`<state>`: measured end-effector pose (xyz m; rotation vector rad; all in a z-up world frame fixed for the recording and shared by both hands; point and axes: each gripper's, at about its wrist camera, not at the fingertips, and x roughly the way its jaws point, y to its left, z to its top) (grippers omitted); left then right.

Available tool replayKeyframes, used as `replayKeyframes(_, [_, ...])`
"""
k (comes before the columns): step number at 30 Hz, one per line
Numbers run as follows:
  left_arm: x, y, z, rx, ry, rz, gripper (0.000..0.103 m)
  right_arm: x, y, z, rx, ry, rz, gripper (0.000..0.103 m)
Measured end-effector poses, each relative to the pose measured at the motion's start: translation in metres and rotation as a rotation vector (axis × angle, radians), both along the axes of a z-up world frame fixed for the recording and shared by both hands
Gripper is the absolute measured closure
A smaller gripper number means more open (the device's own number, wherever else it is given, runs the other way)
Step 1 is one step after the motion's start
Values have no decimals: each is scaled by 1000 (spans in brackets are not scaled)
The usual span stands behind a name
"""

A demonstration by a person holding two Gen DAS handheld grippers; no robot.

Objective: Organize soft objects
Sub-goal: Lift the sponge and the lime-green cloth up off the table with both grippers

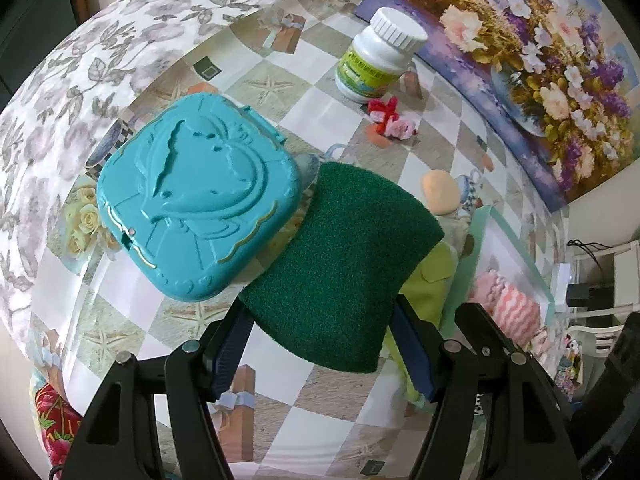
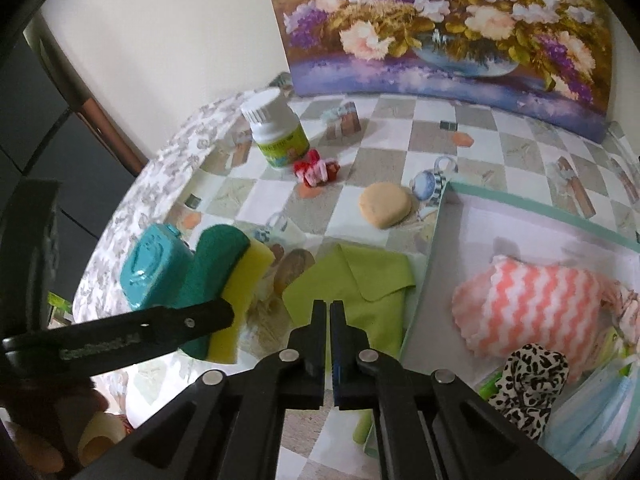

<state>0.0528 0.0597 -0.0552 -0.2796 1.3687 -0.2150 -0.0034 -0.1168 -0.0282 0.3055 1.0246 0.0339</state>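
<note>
The left gripper [image 1: 320, 312] pinches a green-and-yellow scouring sponge [image 1: 344, 256] above the checked tablecloth [image 1: 304, 412], while the right gripper [image 2: 329, 312], pressed together and empty, hangs over a lime-green cloth [image 2: 360, 280].

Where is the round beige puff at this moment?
In the right wrist view the beige puff lies on the table, centre, between the red yarn piece and the tray.

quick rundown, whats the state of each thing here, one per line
left hand-held gripper: shut on the sponge
sponge: held off the table, green side up
right hand-held gripper: shut, empty
teal case: closed, on the table
white bottle: upright, capped
green cloth: folded, lying beside the box
box: open
striped cloth: inside the box
</note>
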Motion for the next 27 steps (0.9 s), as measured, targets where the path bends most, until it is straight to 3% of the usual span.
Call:
replayKeyframes(6, [1, 4, -5, 9, 22, 20, 33, 15, 8, -24, -81, 75, 32, 97])
replayKeyframes(7, [1, 4, -5, 10, 22, 21, 33, 17, 10, -27, -105, 86, 40, 86])
replayKeyframes(8, [1, 5, -5, 10, 23, 22, 33, 19, 11, -29, -127, 94, 43, 66])
replayKeyframes(10, [0, 5, -4, 10, 22, 23, 33, 21, 12, -32, -143, 95, 44, 45])
replayKeyframes(13, [-1, 6, -3, 9, 20, 25, 33, 26, 10, -35, -140, 111, 52, 43])
replayKeyframes(16, [-1, 6, -3, 7, 22, 26, 33, 30, 8, -39, -124, 125, 51, 33])
replayKeyframes(21, [-2, 8, -2, -7, 24, 32, 33, 34, 9, -43, -87, 137, 52, 27])
replayKeyframes(23, [-2, 8, -1, -10, 24, 33, 33, 36, 13, -46, -96, 147, 63, 21])
replayKeyframes(27, [-2, 8, -1, -14, 25, 34, 33, 37, 23, -49, -155, 159, 86, 20])
